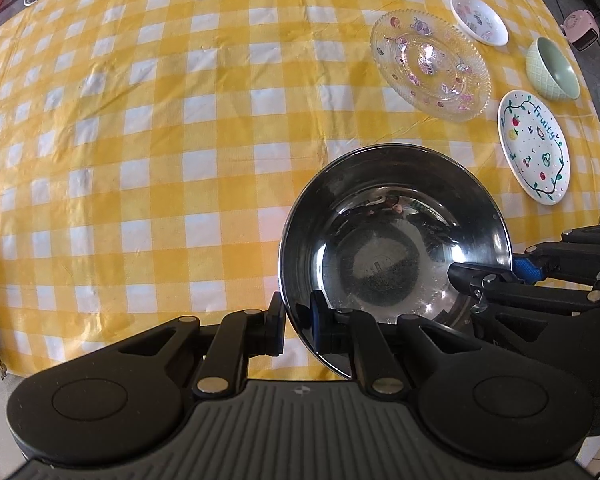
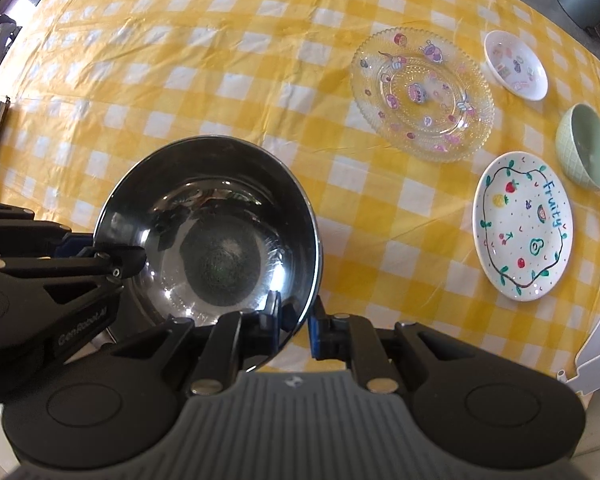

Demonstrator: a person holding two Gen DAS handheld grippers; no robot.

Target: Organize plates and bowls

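Yellow checked tablecloth (image 1: 140, 140) covers the table. Steel bowl (image 1: 396, 240) is above it, left gripper (image 1: 296, 328) and right gripper (image 2: 294, 326) each clamped on opposite rim sections (both pointing down). Well apart: glass plate (image 1: 430, 64), fruit plate (image 1: 534, 146), green bowl (image 1: 554, 68), small white dish (image 1: 479, 19).

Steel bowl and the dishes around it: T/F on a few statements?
1. Both grippers clamp the steel bowl rim: left gripper, right gripper. True.
2. The steel bowl holds food. False: it is empty.
3. The green bowl is stacked on the Fruity plate. False: they sit apart on the tablecloth.
4. The glass plate lies flat. True.
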